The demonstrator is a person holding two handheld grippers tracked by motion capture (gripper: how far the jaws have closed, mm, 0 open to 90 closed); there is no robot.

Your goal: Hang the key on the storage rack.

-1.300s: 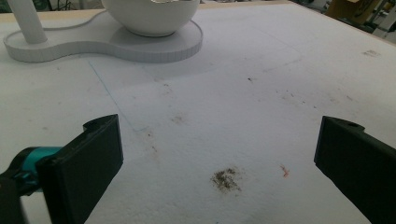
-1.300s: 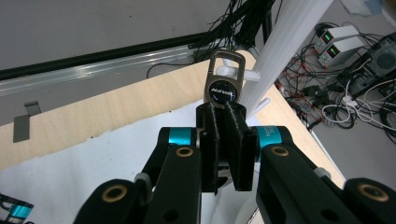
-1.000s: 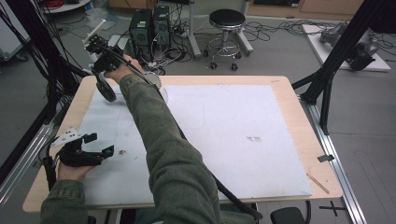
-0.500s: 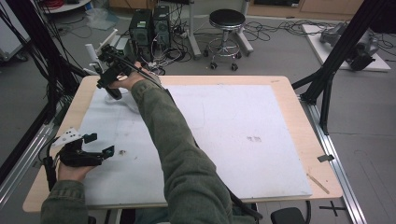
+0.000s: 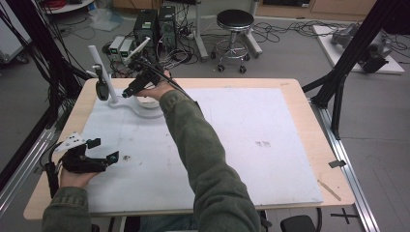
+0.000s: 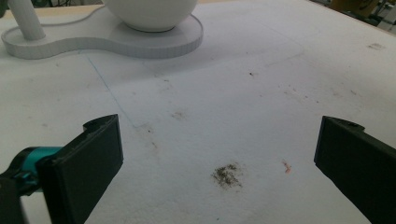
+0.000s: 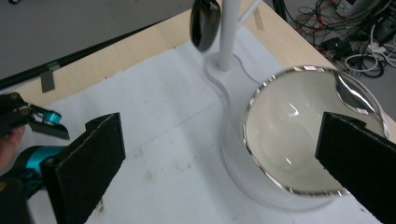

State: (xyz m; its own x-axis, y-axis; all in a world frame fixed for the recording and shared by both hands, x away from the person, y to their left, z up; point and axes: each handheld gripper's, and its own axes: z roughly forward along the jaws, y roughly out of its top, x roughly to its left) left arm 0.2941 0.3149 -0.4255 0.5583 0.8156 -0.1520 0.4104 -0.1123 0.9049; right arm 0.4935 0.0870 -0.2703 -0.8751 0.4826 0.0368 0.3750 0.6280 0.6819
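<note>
Now the right claw [image 5: 129,92] has just been opening wide (nothing in it) above the bowl [image 7: 299,135]; the spoon [image 5: 102,88] hangs nearby. Next, maybe grab it gently.

Lab: computer towers [image 5: 154,26], floor cables [image 5: 290,31]

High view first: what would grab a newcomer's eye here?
The right tool, jaws open and empty, over the white bowl on its white stand at the table's far left corner. A dark spoon hangs from the stand's post. The left tool rests open at the near left.
</note>
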